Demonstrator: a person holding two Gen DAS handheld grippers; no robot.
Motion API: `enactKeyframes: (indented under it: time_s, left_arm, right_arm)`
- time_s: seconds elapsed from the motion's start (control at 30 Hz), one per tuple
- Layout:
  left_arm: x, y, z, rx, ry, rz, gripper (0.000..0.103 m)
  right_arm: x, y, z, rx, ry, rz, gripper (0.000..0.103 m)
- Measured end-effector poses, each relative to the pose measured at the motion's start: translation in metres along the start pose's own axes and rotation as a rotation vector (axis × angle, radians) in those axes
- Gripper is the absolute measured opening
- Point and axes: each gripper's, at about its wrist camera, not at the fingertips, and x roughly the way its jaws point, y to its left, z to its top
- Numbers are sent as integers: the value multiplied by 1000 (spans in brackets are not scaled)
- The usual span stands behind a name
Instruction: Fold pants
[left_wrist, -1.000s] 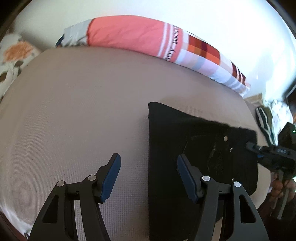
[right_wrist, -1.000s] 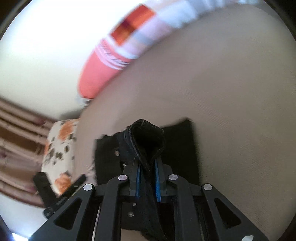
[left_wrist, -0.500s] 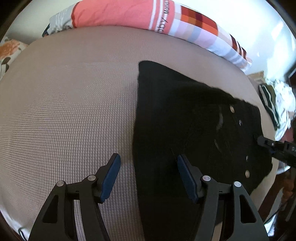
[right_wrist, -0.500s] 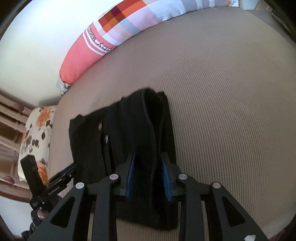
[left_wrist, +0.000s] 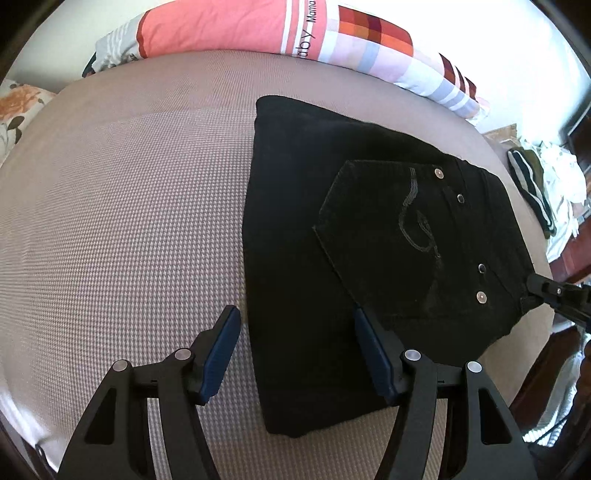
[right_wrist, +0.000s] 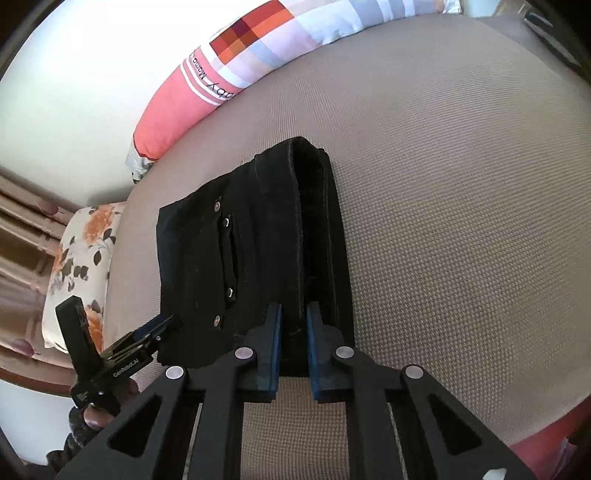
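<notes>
Black pants (left_wrist: 332, 240) lie folded into a compact stack on the beige bed (left_wrist: 129, 221), back pocket with rivets facing up. My left gripper (left_wrist: 295, 350) is open and hovers over the stack's near left edge, holding nothing. My right gripper (right_wrist: 293, 339) is shut on the waistband end of the pants (right_wrist: 258, 240), its blue pads (right_wrist: 276, 332) pinching the folded edge low on the bed. The right gripper's tip (left_wrist: 554, 291) shows at the stack's right edge in the left wrist view. The left gripper (right_wrist: 122, 350) shows at the lower left in the right wrist view.
A long pink and checked bolster pillow (left_wrist: 277, 33) lies along the far edge of the bed. A floral pillow (right_wrist: 77, 266) lies at one end. A pile of other clothes (left_wrist: 543, 192) sits beyond the bed's right side.
The pants have been lowered from a raised hold and now lie flat on the bed. The right gripper came down with them, still pinching. The left gripper stayed open.
</notes>
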Motion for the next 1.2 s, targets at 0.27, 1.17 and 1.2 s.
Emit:
enactKeyframes:
  time_s: [0.27,1.17,1.2]
  left_arm:
    - [5,-1,-8,9,4,11,65]
    - [2,-15,5,100,-2,147,71]
    - [2,-14,6,100,-4,153,71]
  right_arm:
    - [6,-5,-12,-15,14,-56,10]
    - [11,0,15,-13,7,-91,54]
    - [12,2,17,-20,8,-92,54]
